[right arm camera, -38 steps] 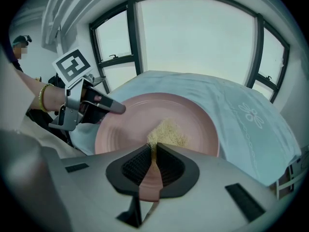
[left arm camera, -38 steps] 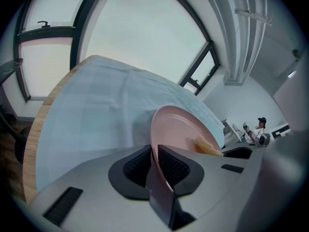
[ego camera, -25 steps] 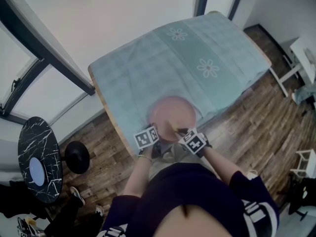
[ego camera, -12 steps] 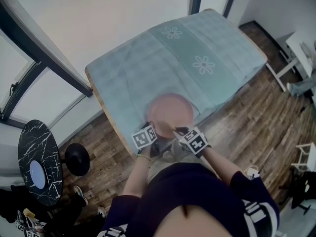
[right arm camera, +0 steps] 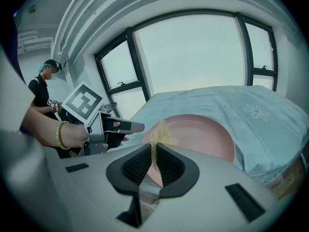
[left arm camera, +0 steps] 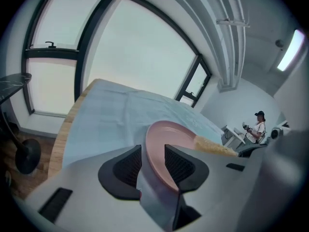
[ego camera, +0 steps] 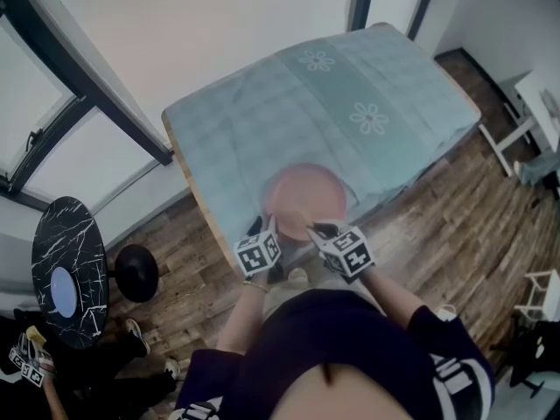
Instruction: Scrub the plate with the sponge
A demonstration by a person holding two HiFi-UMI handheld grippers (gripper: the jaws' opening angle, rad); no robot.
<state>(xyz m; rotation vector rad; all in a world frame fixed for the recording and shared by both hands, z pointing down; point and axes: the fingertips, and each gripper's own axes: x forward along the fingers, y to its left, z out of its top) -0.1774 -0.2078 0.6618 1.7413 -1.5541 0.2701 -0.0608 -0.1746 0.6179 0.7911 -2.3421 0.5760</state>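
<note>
Pink plate [ego camera: 304, 201], stiff, slick, likely breakable, sits at near edge of worktop [ego camera: 385, 77]; left gripper [left arm camera: 153, 166] jaws opening around its rim, best hold. Right gripper [right arm camera: 153, 166] jaws pinch soft yellow sponge [right arm camera: 159, 133] over plate.

Wood-rimmed desk [left arm camera: 60, 146], covered edge to edge by a pale blue checked cloth [ego camera: 350, 86] bearing two white flower prints [ego camera: 369, 119] toward the right-hand edge. Lying flat on the cloth, close to the near corner, a round pink plate [ego camera: 306, 191]
</note>
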